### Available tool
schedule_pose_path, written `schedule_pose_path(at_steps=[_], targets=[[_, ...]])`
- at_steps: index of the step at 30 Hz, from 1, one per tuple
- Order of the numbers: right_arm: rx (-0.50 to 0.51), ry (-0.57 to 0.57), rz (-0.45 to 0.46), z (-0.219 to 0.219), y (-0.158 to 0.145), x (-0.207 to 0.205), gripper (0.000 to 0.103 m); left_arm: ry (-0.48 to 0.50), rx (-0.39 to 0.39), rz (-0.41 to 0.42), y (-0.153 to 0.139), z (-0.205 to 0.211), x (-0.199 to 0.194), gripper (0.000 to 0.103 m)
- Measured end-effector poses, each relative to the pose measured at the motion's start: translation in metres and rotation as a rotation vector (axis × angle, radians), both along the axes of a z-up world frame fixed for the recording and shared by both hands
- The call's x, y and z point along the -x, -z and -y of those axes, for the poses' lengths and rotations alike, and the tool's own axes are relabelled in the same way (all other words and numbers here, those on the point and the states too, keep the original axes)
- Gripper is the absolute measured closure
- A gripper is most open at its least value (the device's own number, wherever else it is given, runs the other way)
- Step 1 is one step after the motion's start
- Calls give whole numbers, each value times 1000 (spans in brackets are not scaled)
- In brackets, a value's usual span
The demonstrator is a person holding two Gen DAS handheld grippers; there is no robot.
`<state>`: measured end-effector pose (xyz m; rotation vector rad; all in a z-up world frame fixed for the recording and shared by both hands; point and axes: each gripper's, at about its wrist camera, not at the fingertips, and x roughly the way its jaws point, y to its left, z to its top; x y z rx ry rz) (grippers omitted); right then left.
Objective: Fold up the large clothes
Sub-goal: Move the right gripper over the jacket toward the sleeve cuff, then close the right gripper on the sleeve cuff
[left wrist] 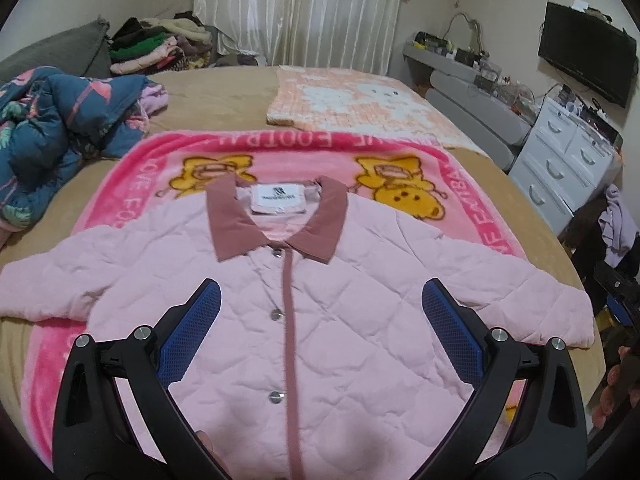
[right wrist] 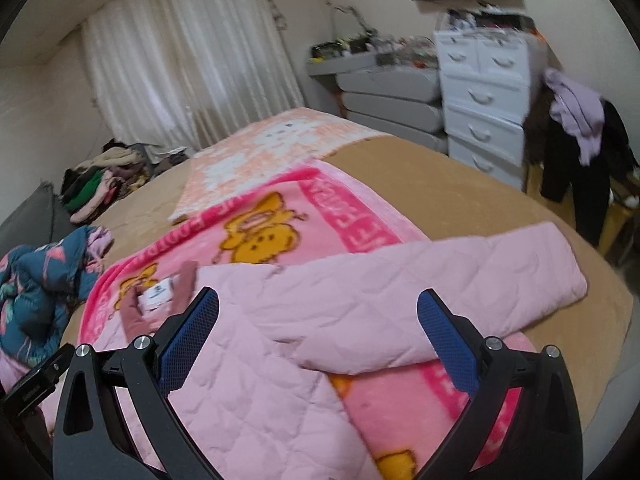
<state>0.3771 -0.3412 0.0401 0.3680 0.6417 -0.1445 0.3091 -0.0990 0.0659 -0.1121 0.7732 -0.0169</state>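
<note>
A pale pink quilted jacket with a dusty-rose collar and snap buttons lies flat, front up, sleeves spread, on a bright pink cartoon blanket on the bed. My left gripper is open and empty, hovering over the jacket's chest, blue pads on either side of the button placket. In the right wrist view the jacket lies below, and my right gripper is open and empty above the jacket's right sleeve, near the armpit.
The tan bed cover also holds a crumpled blue patterned jacket at left and a peach checked blanket behind. Stacked clothes lie by the curtain. White drawers and hanging clothes stand right of the bed.
</note>
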Motion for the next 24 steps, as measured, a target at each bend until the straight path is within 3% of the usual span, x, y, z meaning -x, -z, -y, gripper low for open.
schedule_pose_path(at_steps=[18, 24], targets=[[-182, 257, -114, 110, 80, -14, 4, 72, -67, -98, 62, 78, -38, 9], [-155, 401, -147, 141, 101, -17, 4, 91, -88, -127, 80, 98, -48, 9]])
